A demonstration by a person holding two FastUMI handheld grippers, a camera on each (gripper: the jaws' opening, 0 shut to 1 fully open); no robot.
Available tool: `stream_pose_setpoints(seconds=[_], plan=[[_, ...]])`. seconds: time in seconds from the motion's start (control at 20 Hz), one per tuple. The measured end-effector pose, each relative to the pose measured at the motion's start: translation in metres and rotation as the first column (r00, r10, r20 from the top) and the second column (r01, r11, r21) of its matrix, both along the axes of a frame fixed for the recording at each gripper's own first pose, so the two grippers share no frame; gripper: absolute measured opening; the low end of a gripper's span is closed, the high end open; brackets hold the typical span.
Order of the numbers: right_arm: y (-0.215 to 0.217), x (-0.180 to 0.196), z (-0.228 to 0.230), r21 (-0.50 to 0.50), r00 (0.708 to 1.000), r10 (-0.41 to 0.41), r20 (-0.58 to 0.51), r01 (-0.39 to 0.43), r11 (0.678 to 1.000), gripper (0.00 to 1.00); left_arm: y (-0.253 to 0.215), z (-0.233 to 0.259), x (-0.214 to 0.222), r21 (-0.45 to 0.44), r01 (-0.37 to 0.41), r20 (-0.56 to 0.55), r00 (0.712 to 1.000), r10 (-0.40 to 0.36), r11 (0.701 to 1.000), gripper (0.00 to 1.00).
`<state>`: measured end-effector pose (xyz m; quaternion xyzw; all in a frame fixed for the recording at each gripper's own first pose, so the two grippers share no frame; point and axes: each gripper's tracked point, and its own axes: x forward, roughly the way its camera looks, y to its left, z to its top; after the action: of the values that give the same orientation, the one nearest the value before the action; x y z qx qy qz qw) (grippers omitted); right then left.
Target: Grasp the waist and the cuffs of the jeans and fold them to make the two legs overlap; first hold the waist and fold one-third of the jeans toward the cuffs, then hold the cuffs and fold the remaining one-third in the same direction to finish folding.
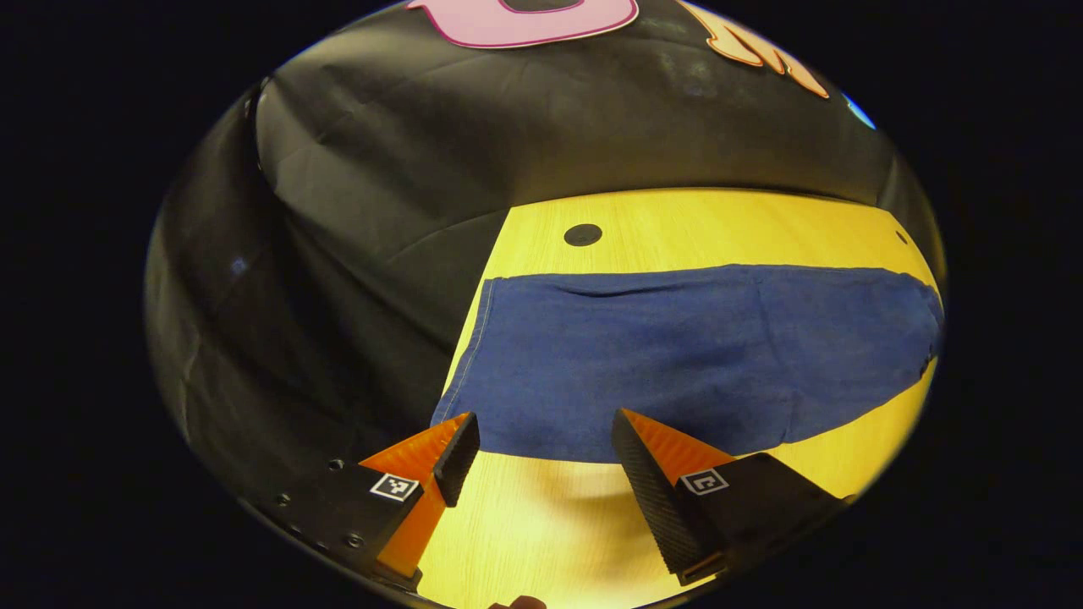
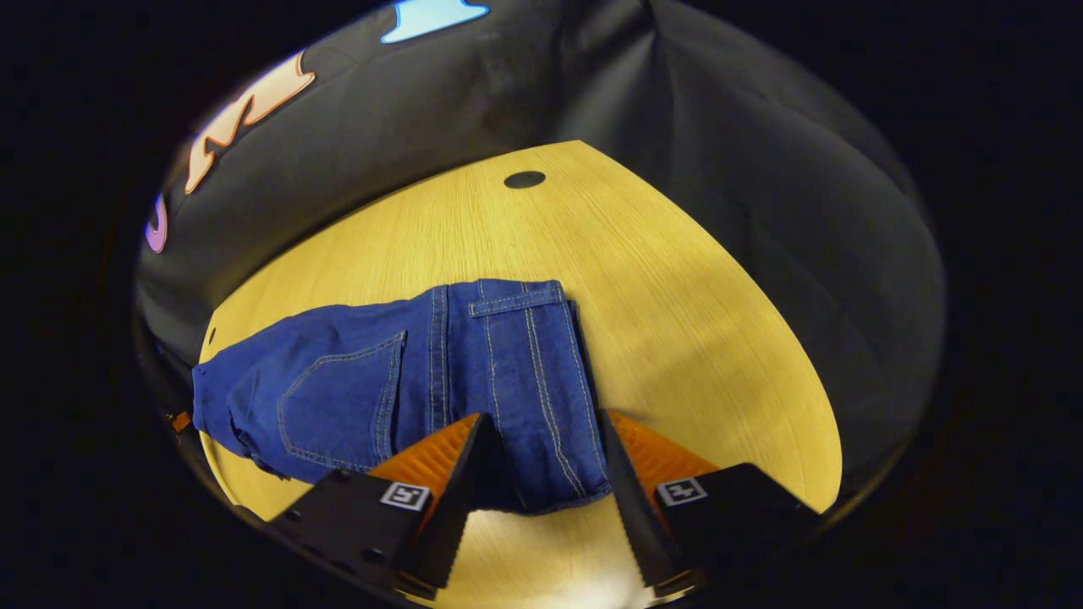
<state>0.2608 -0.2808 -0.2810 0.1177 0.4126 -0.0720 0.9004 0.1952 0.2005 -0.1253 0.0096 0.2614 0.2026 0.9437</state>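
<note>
We see the jeans (image 1: 677, 355) lying flat on the yellow wooden table (image 1: 702, 224), stretched from left to right. In the left gripper view the right end of the denim runs out of sight at the picture's rim, so we cannot make out the waist there. The hemmed cuff end (image 1: 474, 347) lies at the left, close to the table's left edge, beyond which hangs the black cloth wall (image 1: 381, 169).

The left gripper (image 1: 541, 440) hovers over the near edge of the leg, its fingers apart; the left finger tip (image 1: 457, 457) sits just at the near left corner of the denim, the right one (image 1: 643, 474) over the near hem. We cannot tell whether either touches the fabric.

In the right gripper view the waist end (image 2: 520, 372) lies nearest, with belt loop (image 2: 516, 300), seams and a back pocket (image 2: 347, 397) visible; the legs trail off left and are cut off at the rim. The right gripper (image 2: 541, 457) has its fingers spread, one on each side of the near waist corner, not clamped.

Bare table lies open to the right of the waist and beyond the jeans, up to a small dark round hole (image 2: 525, 179) near the far edge.
</note>
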Motion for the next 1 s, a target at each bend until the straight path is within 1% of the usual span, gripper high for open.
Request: stream_pose_setpoints(seconds=[0.05,0.2,0.25,0.3,0.35,0.45,0.5,0.55,0.6,0.65,0.8,1.0], plan=[[-0.001,0.002,0.001,-0.006,1.000,-0.014,0.019,0.014,1.000,0.57,0.001,0.000,0.000,-0.001,-0.007,0.003,1.000,0.007,1.000,0.96],[-0.001,-0.001,0.000,0.016,1.000,-0.028,-0.001,0.028,0.999,0.48,0.002,-0.001,0.003,-0.012,-0.019,0.013,1.000,0.019,1.000,0.96],[-0.001,-0.001,0.001,0.007,1.000,-0.014,0.010,0.014,1.000,0.40,0.002,0.002,0.004,-0.015,-0.024,0.014,1.000,0.024,1.000,0.96],[-0.001,-0.002,0.001,-0.009,1.000,-0.004,0.020,0.004,1.000,0.40,0.002,0.004,0.004,-0.019,-0.030,0.015,0.999,0.030,0.999,0.96],[-0.001,0.000,0.002,-0.030,0.999,0.002,0.035,-0.001,1.000,0.36,0.003,0.004,0.003,-0.024,-0.035,0.016,0.999,0.036,0.999,0.96],[-0.001,0.001,0.006,-0.082,0.998,0.022,0.058,-0.017,0.996,0.36,0.003,0.004,0.004,-0.034,-0.042,0.016,0.999,0.042,0.999,0.96],[0.000,0.002,0.004,-0.103,0.998,0.029,0.059,-0.023,0.994,0.31,0.004,0.005,0.005,-0.034,-0.046,0.018,0.999,0.046,0.998,0.96],[0.002,0.003,0.007,-0.118,0.997,0.028,0.067,-0.019,0.993,0.20,0.003,0.005,0.007,-0.036,-0.042,0.020,0.999,0.043,0.998,0.96],[0.004,0.001,0.008,-0.117,0.997,0.010,0.070,-0.002,0.993,0.15,0.002,0.005,0.008,-0.041,-0.034,0.020,0.999,0.035,0.999,0.96],[0.004,0.002,0.006,-0.113,0.998,-0.005,0.063,0.012,0.994,0.05,0.003,0.007,0.007,-0.042,-0.028,0.018,0.999,0.029,0.999,0.96],[0.003,0.001,0.012,-0.112,0.997,-0.053,0.058,0.059,0.992,0.03,0.002,0.007,0.007,-0.041,0.001,0.018,1.000,0.000,0.999,0.97],[0.008,-0.005,0.033,-0.192,0.994,-0.080,0.080,0.094,0.977,0.03,0.003,0.010,0.005,-0.047,0.040,0.028,0.999,-0.039,0.998,0.96]])
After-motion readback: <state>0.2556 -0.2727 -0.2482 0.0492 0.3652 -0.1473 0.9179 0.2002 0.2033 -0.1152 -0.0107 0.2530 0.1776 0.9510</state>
